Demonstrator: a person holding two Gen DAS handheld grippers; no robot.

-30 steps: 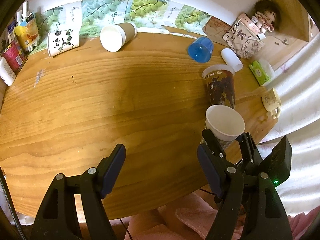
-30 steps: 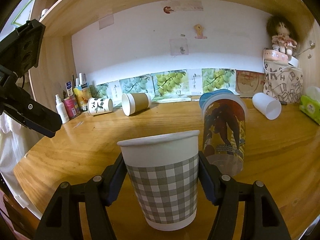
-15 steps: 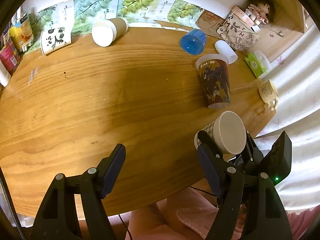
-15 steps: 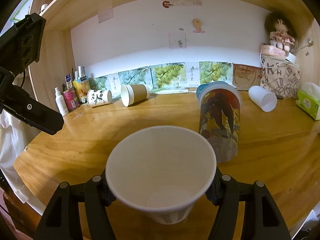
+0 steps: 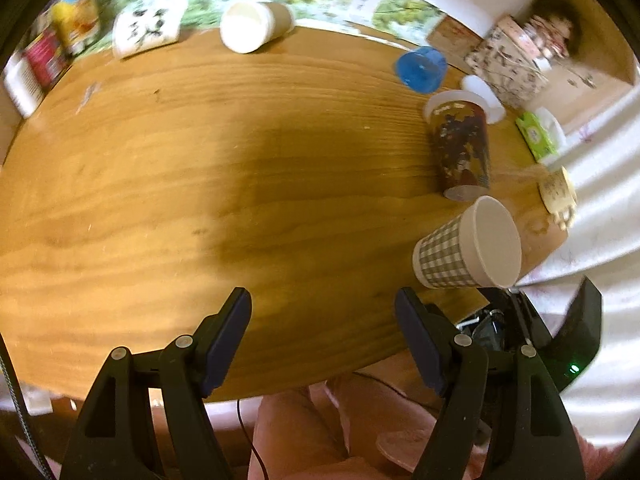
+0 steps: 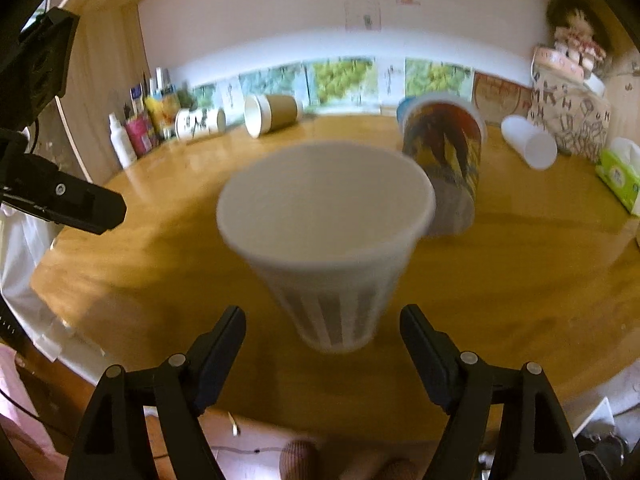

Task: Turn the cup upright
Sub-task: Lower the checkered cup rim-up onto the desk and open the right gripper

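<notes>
Wooden table point(image 5: 200, 160) fills the left wrist view, where the left tongs point(image 5: 322, 332) hang wide open over it, holding nothing. At the near right edge stands the checked paper cup point(image 5: 460, 252), mouth up, just near of a tall printed cup point(image 5: 464, 148).

From the right wrist view, the right tongs point(image 6: 322, 340) gape wide, fingers apart from the blurred checked cup point(image 6: 328, 240) standing ahead of them; a brown cup point(image 6: 272, 114) lies far behind.

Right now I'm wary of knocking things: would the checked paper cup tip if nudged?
Probably. The checked paper cup looks empty and thin-walled, so likely light. Its base is narrower than its rim, so a nudge near the top could topple it, then roll it in a curve.
</notes>
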